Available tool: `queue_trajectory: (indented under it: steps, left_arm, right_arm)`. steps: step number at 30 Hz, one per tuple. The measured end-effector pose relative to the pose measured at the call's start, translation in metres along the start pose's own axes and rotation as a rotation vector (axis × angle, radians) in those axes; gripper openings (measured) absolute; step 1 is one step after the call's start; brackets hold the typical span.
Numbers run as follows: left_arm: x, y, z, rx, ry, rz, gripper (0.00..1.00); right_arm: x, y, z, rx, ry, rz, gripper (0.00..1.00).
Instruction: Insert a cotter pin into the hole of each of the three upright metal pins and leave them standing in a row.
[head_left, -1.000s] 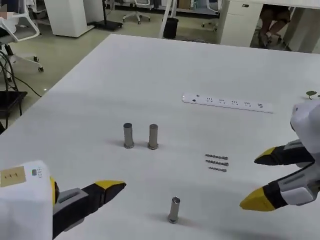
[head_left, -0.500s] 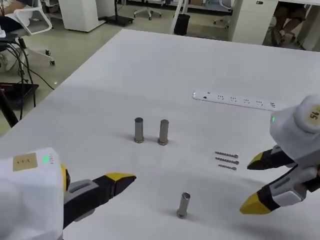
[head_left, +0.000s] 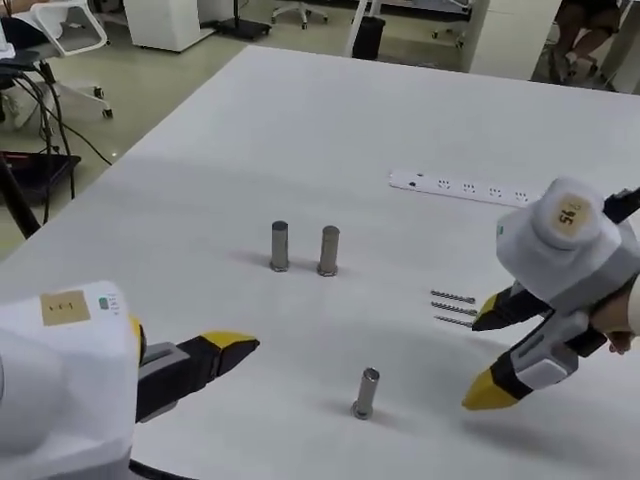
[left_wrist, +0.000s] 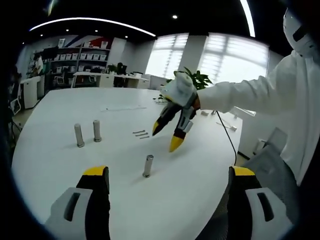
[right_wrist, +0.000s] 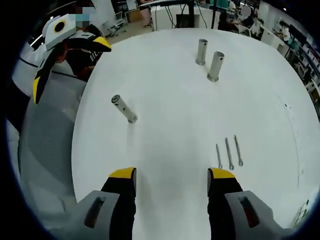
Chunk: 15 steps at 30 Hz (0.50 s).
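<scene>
Two upright metal pins (head_left: 280, 246) (head_left: 329, 250) stand side by side mid-table. A third upright pin (head_left: 366, 393) stands alone nearer me. Three cotter pins (head_left: 452, 308) lie in a row on the table to the right. My right gripper (head_left: 483, 360) hovers open just right of the cotter pins, its upper fingertip close to them and nothing between the jaws. In the right gripper view the cotter pins (right_wrist: 229, 154) lie just ahead of the right jaw. My left gripper (left_wrist: 168, 172) is open and empty, low at the near left, with the lone pin (left_wrist: 148, 166) ahead of it.
A white power strip (head_left: 470, 189) lies beyond the cotter pins at the back right. The white table (head_left: 300, 140) stretches wide and bare behind the pins. Office chairs and cabinets stand on the floor past its far edge.
My right gripper has moved left, closer to the cotter pins. The left gripper has stayed about where it was. The head camera has shifted.
</scene>
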<state>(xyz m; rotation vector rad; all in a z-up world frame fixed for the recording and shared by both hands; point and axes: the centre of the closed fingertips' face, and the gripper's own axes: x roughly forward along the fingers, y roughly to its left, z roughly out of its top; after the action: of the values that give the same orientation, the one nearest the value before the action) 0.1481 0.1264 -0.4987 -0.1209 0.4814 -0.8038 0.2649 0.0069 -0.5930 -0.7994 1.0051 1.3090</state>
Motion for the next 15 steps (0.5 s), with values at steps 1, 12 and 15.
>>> queue_trajectory:
  steps: [1,12,15]
  left_arm:
    - [0.000,-0.001,0.001,0.003,-0.009,-0.001,0.99]
    - [-0.001,0.000,0.001,-0.007,-0.008,0.005,0.99]
    - [-0.002,0.001,0.000,-0.013,-0.009,0.006,0.99]
  right_arm:
    - [0.000,-0.001,0.000,-0.001,0.003,-0.003,0.53]
    - [0.007,-0.023,-0.002,0.005,0.013,-0.036,0.48]
    - [0.007,-0.027,0.001,-0.004,0.015,-0.042,0.48]
